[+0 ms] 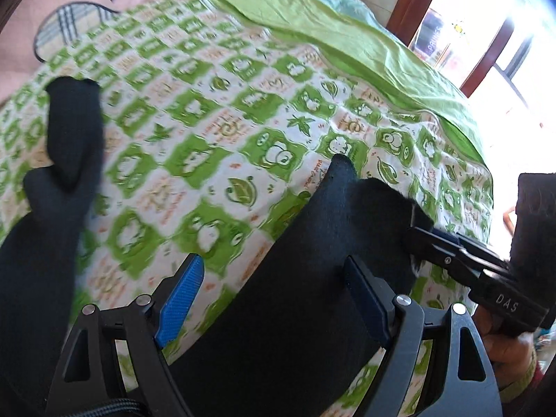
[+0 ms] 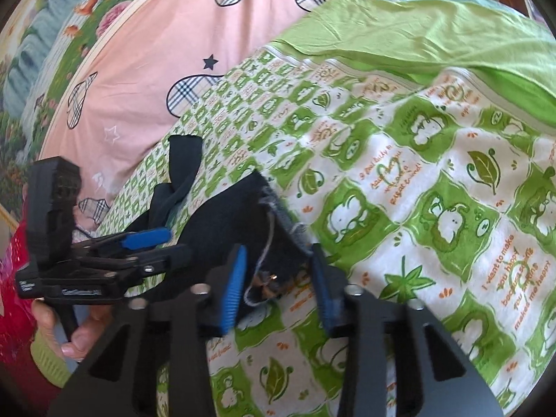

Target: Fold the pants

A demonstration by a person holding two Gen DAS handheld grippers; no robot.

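Observation:
Dark navy pants (image 1: 312,278) lie over the green-and-white frog-print bedspread (image 1: 226,132); one leg (image 1: 73,146) stretches up at the left. My left gripper (image 1: 274,295) is open, its blue pads either side of the pants' waist end. The right gripper (image 1: 417,239) shows at the right of the left wrist view, its jaws at the pants' corner. In the right wrist view my right gripper (image 2: 278,285) is open around the frayed waistband corner (image 2: 278,222). The left gripper (image 2: 153,243) shows at the left there, over the pants.
A pink quilt (image 2: 156,52) with plaid shapes lies beyond the bedspread. A plain green sheet (image 1: 347,41) is folded over along the far right edge. A bright window with a dark wood frame (image 1: 486,34) is at the right.

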